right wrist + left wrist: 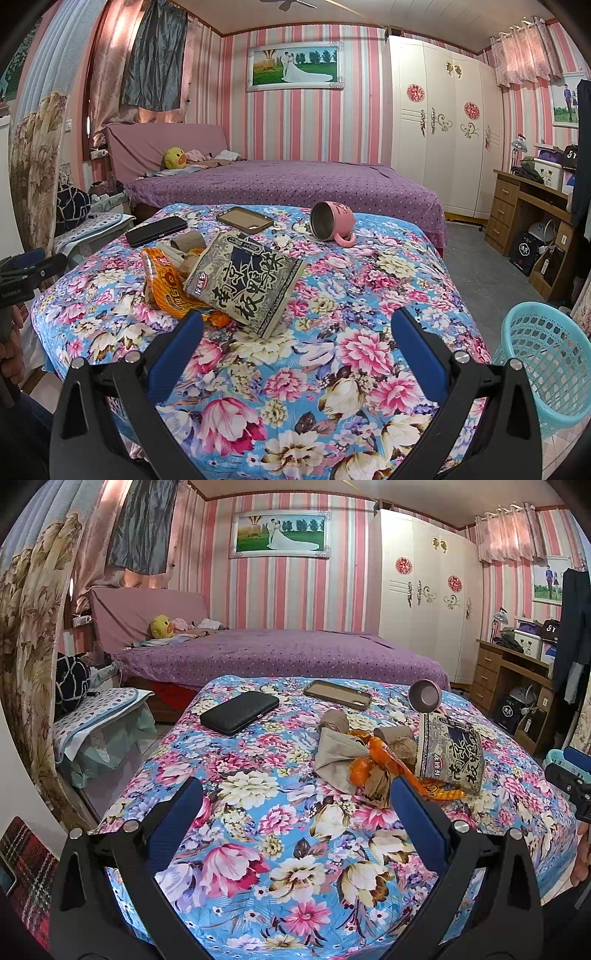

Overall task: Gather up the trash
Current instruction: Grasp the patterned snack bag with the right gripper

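A pile of trash lies on the floral tablecloth (pixel 258 830): a patterned noodle cup (pixel 448 753) on its side, an orange wrapper (pixel 402 771), crumpled brown paper (pixel 340 753) and cardboard tubes (pixel 334 720). My left gripper (pixel 295 794) is open and empty, just short of the pile, its right finger beside the wrapper. In the right wrist view the noodle cup (pixel 247 284) and orange wrapper (pixel 166 284) lie ahead to the left. My right gripper (pixel 295 325) is open and empty, its left finger close to the cup.
A teal plastic basket (pixel 543 365) stands on the floor right of the table. A black case (pixel 240 712), a phone (pixel 338 694) and a pink mug (pixel 334 221) on its side lie at the table's far side. A purple bed (pixel 280 657) is behind.
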### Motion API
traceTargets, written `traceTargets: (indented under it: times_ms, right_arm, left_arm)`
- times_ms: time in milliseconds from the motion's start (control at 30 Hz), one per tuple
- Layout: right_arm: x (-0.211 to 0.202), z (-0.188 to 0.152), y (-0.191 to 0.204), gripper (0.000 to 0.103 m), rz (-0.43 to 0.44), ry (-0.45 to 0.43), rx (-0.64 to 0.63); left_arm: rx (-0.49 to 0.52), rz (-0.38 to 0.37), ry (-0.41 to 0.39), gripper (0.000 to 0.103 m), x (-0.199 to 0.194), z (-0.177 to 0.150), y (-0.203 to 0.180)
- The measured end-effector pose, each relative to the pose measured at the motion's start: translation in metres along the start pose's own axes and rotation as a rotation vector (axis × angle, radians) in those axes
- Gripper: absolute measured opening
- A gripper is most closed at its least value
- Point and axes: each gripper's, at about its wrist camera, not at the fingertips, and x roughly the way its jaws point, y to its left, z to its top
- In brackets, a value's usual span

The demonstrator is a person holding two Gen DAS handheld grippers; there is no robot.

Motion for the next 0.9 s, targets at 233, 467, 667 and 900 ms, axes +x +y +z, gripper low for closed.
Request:
traceTargets:
  times_ms: [233, 467, 667, 900]
  right_arm:
    - [0.000, 0.000, 0.000, 0.099, 0.000, 0.000, 0.001]
    - [0.000, 0.000, -0.003, 0.099, -0.007, -0.001, 0.008]
    - [0.000, 0.001, -0.003, 0.099, -0.015, -0.004, 0.011]
    - [0.006, 0.018, -0.019, 0.099, -0.059, 0.023, 0.102]
  left_arm:
    - [0.000, 0.001, -0.001, 0.098, 0.000, 0.000, 0.000]
    - [0.000, 0.000, 0.000, 0.098, 0.000, 0.000, 0.000]
    - [-0.002, 0.010, -0.003, 0.098, 0.001, 0.000, 0.001]
    - [-0.035, 0.056, -0.009, 0.098, 0.000, 0.011, 0.005]
